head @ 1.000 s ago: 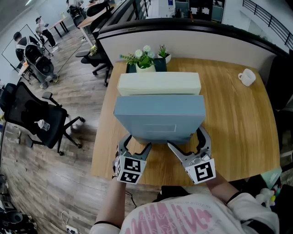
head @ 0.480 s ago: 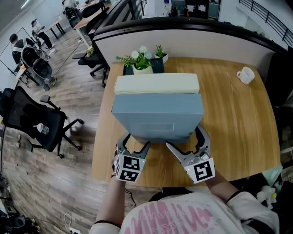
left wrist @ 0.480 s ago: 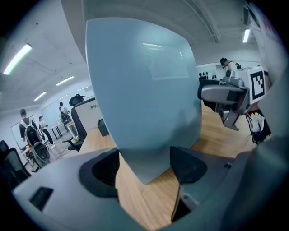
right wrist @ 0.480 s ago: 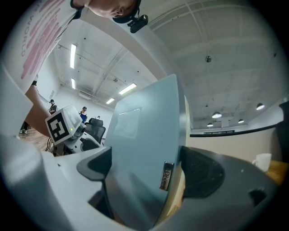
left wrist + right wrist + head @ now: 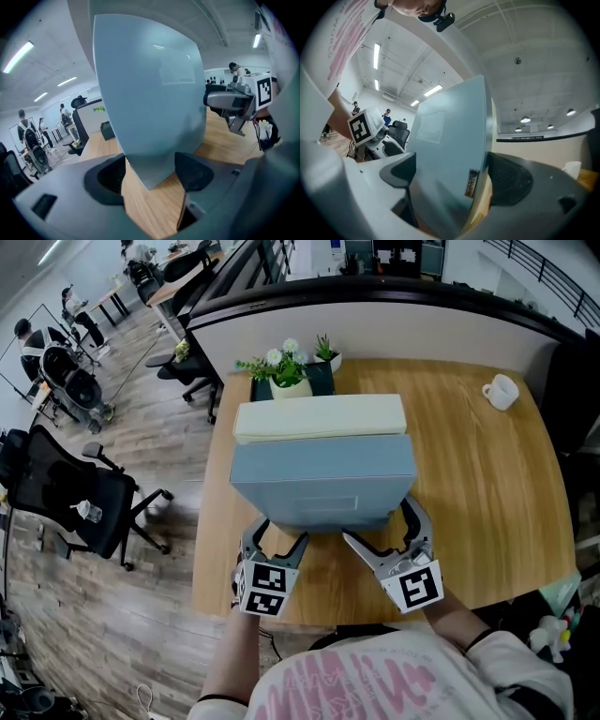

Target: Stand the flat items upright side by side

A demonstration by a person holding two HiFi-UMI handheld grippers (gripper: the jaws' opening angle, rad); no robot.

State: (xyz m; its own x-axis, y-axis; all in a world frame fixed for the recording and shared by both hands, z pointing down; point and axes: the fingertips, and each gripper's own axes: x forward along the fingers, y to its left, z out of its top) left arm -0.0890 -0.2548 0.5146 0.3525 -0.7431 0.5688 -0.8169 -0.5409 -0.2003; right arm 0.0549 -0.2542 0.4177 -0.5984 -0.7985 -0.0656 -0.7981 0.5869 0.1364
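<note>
While the left tool (image 5: 279, 535), jaws just closing tighter, grips the blue box (image 5: 323, 474), the right tool (image 5: 380, 526) clamps it too.

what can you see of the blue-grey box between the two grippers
The blue-grey box is wide, flat and matte, cardboard by the look, with a faint rectangular label on its front. It stands upright, long edge down at the wooden table, close against the cream box behind it. The left gripper claw, which has just been closing, clamps its lower left corner; the right gripper clamps the lower right one, where a small tab shows.
</note>
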